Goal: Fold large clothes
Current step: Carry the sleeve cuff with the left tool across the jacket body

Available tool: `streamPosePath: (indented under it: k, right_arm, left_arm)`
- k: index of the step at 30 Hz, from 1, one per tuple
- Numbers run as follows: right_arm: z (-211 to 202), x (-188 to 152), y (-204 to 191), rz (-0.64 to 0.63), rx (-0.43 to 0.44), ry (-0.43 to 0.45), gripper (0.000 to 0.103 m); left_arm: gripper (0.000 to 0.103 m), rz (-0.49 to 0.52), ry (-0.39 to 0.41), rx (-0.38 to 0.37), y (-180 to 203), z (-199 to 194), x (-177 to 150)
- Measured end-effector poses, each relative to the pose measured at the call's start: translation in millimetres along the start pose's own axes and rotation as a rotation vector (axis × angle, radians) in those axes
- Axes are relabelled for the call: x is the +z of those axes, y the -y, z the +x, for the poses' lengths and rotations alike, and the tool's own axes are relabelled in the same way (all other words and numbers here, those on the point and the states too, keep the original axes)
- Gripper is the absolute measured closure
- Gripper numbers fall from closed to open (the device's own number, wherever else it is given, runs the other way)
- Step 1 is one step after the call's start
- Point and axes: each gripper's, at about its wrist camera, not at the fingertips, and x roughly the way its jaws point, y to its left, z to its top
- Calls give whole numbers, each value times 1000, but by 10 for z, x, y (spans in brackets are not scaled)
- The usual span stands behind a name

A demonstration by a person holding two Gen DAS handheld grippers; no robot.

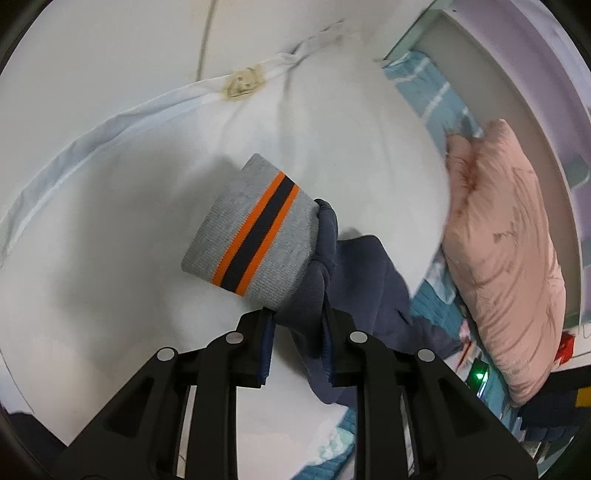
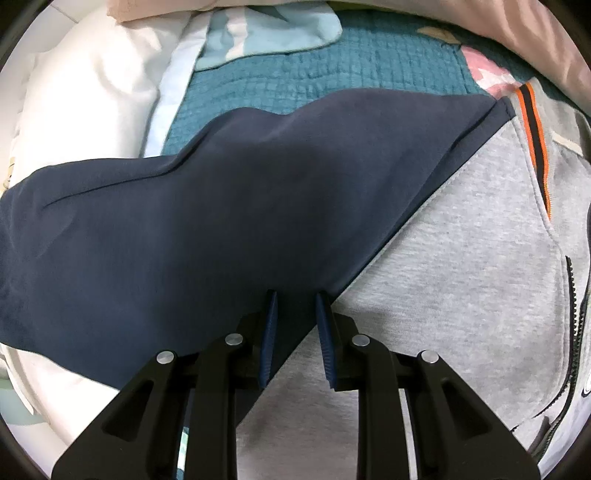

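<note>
The garment is a zip jacket with a grey body (image 2: 461,266), navy sleeves (image 2: 184,229) and orange-navy striped trim. In the left wrist view my left gripper (image 1: 297,317) is shut on the navy sleeve (image 1: 314,295) just behind its grey striped cuff (image 1: 255,229), held above a white duvet (image 1: 129,240). In the right wrist view my right gripper (image 2: 295,299) is shut on the navy sleeve near the seam where it meets the grey body. The jacket lies spread on the bed, with its zipper (image 2: 574,306) at the right.
A pink pillow (image 1: 506,251) lies at the right beside a pale wall. A teal quilted blanket (image 2: 314,85) covers the bed beyond the jacket. The white duvet (image 2: 85,96) is bunched at the left. A light blue cloth (image 2: 266,33) lies at the top.
</note>
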Motion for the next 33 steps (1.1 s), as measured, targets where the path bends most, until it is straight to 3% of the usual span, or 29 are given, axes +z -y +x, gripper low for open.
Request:
streamPosePath:
  k: [3,7,10,14,19,25,33]
  right_arm:
    - [-124,-7,91,38,39,9,91]
    - [-371,-97,230,94,125,30,93]
    - [-608,-202,309,74,131,68,94]
    - [-978,-337,550,104,159,117,94]
    - [-1426,-280,798,132,152,185,94]
    - [-1985,-565,1424,202,144,262,94]
    - [-2355,-901,2290,311,110,323,94]
  left_arm:
    - [83,39,5,-14,202,-70,-78]
    - [83,45,17,-62,500,-198,-176]
    - [83,58,14,-105,768,-274,-289]
    - [83,148,22,-100,1217,-332,-526]
    - [83,243,-15,-128,1804,-267,-894]
    - [83,334,-67,-170,2481,-95,-1361]
    - [83,499,-117,-214,3516,230,-2213]
